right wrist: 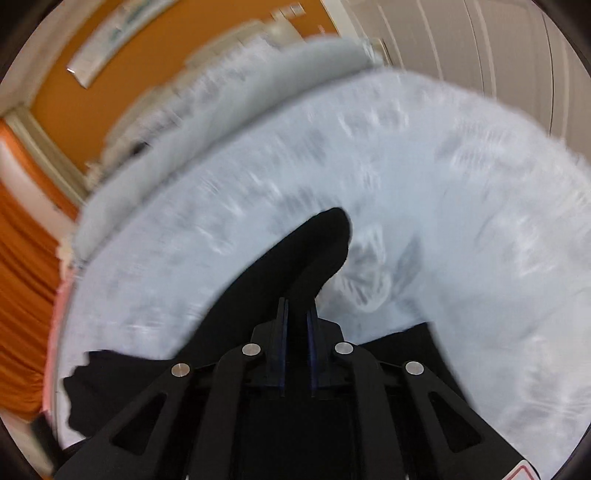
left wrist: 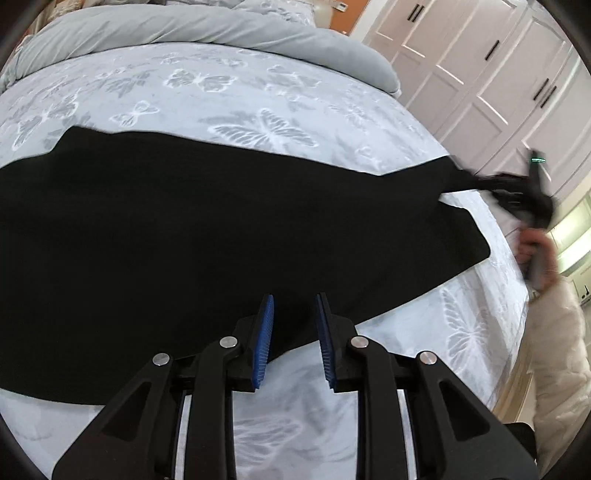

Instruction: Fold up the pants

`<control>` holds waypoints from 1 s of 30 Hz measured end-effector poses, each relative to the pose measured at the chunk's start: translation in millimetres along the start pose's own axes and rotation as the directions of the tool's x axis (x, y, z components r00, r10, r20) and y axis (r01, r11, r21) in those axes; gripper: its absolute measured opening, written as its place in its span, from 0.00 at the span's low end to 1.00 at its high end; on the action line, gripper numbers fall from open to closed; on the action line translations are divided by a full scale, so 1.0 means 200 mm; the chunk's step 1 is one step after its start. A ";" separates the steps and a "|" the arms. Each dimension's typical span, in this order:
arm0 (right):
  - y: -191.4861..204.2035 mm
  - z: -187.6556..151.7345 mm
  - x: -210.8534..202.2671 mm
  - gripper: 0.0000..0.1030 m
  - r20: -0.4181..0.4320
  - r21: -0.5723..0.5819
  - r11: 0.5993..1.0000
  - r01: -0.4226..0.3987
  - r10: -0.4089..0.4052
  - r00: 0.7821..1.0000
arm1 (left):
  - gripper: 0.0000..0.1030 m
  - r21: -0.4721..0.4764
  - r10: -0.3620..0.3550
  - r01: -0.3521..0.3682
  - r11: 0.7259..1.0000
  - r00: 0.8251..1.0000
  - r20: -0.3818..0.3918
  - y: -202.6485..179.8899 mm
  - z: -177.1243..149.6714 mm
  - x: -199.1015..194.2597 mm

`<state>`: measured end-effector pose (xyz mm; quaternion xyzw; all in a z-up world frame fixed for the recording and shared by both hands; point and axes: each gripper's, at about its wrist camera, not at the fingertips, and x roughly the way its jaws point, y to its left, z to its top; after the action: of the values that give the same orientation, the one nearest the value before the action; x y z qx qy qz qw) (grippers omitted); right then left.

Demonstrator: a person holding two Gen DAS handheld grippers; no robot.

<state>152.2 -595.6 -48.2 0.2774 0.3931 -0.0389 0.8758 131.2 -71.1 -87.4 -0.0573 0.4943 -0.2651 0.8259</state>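
Observation:
Black pants [left wrist: 184, 221] lie spread across a pale blue bed sheet with a butterfly print [left wrist: 258, 92]. My left gripper [left wrist: 294, 301] hovers over their near edge; its blue pads [left wrist: 266, 325] stand a little apart, and only the flat cloth below shows in the gap. At the far right, my right gripper [left wrist: 484, 181] pulls one corner of the pants taut, a hand [left wrist: 535, 251] holding it. In the blurred right wrist view, my right gripper [right wrist: 297, 306] is shut on a fold of the pants [right wrist: 314, 251], which rises from between its fingers.
A grey duvet [left wrist: 184, 26] is bunched along the far side of the bed. White wardrobe doors [left wrist: 480, 74] stand to the right, close to the bed's edge. A cream sleeve [left wrist: 561, 350] is at the right. An orange wall [right wrist: 92, 92] and curtain [right wrist: 22, 277] lie beyond.

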 end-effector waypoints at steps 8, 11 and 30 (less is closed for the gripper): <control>-0.37 -0.11 -0.27 0.06 -0.111 0.127 0.985 0.118 -0.104 0.988 | 0.44 -0.038 0.003 -0.001 0.999 0.999 0.049 0.06 0.01 -0.07; -0.53 -0.23 -0.03 0.04 -0.239 0.162 0.966 0.202 -0.160 0.958 | 0.44 -0.012 0.024 -0.024 1.000 0.998 0.063 0.04 0.00 -0.08; 0.78 -0.63 -0.27 0.54 -0.018 -0.134 0.988 -0.079 0.078 0.997 | 0.82 -0.639 0.473 -0.283 0.715 0.869 0.144 1.22 -0.08 -1.04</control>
<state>75.6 -407.3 -6.4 0.2333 0.3893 0.0240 0.8908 132.3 243.2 -18.8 -0.2506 0.4231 0.0933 0.8657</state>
